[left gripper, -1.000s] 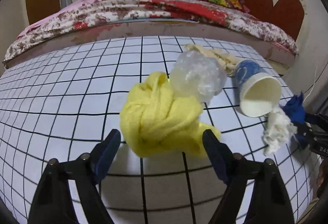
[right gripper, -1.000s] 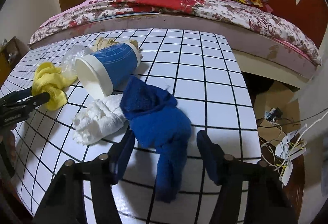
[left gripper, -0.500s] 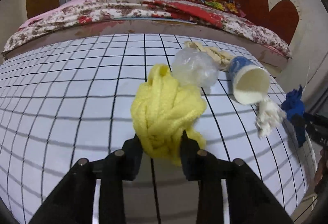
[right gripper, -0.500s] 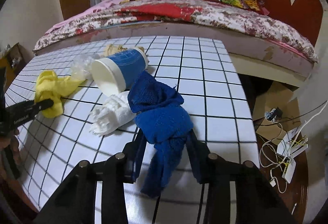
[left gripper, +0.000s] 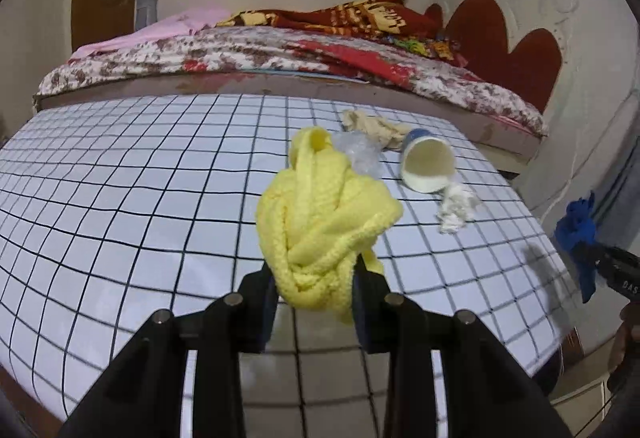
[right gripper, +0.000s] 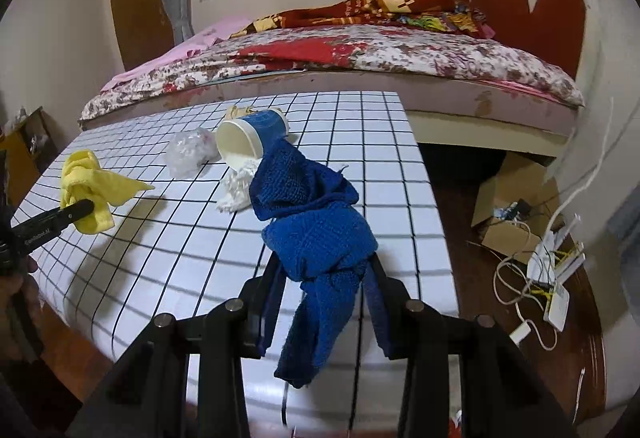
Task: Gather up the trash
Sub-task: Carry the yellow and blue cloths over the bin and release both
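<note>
L gripper point(left gripper: 314, 288) was clamped on the yellow cloth point(left gripper: 320, 222), jaws pinched tight into the bunched knit, cloth lifted clear of the gridded tabletop point(left gripper: 120, 197) w/ a loose tail hanging near the right jaw. R gripper point(right gripper: 322, 292) had the blue cloth point(right gripper: 316, 226) squeezed between its jaws after just closing in on it; a long end drooped down past the near tabletop edge.

Still lying on the tabletop, far-right area: blue paper cup point(left gripper: 428, 161) tipped on its side, mouth facing the camera; white crumpled tissue point(left gripper: 456, 207) just near-right of the cup's mouth; clear crumpled plastic point(left gripper: 360, 153) just left of the cup; beige rag point(left gripper: 376, 127) behind both, toward the far edge.

From the R wrist view, the L gripper showed at far left w/ the yellow cloth bunched at its tip. From the L view, the blue cloth hung at the right edge, off the tabletop's side. Bed point(right gripper: 360, 53) w/ floral cover sat beyond the tabletop. Cables and a cardboard box point(right gripper: 516, 193) lay on the floor to the right.
</note>
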The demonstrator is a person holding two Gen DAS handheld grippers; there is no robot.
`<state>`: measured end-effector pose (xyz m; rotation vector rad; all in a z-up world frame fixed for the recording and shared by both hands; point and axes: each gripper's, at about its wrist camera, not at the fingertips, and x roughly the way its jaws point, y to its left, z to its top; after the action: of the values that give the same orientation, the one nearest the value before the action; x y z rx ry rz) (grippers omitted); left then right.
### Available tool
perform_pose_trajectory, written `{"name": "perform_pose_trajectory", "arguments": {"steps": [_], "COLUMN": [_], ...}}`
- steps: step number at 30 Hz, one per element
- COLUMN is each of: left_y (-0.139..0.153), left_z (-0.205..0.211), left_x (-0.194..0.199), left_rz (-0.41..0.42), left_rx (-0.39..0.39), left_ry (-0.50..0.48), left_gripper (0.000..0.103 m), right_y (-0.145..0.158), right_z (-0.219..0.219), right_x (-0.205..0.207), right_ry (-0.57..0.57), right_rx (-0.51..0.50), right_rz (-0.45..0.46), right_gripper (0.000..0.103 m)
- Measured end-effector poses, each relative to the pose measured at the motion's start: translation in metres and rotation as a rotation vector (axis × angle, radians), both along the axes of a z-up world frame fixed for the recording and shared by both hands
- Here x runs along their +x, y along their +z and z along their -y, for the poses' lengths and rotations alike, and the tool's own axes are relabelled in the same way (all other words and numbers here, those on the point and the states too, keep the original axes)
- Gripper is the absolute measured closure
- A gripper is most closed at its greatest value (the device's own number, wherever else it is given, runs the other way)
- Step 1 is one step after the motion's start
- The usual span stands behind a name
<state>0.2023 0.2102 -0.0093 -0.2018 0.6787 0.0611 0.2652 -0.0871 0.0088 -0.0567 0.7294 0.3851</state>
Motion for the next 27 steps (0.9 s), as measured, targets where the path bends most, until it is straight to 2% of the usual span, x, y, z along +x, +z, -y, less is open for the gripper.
{"name": "perform_pose_trajectory", "arguments": {"steps": [12, 27], "left_y": [0.015, 0.023], "left_z": [0.077, 0.174], "left_x": [-0.044, -0.055], "left_rz": [0.067, 0.093], "left_rx": [0.052, 0.078], "left_ry": [-0.127, -0.308], "left_gripper": [0.070, 0.070], "right_y": [0.011, 0.009], "right_z": [0.056, 0.122], "right_x": [-0.060, -0.092], "right_ry": [-0.086, -0.192], "right_rx": [0.084, 0.111], "right_rz": [0.033, 0.057], "right_gripper": [0.062, 0.062]}}
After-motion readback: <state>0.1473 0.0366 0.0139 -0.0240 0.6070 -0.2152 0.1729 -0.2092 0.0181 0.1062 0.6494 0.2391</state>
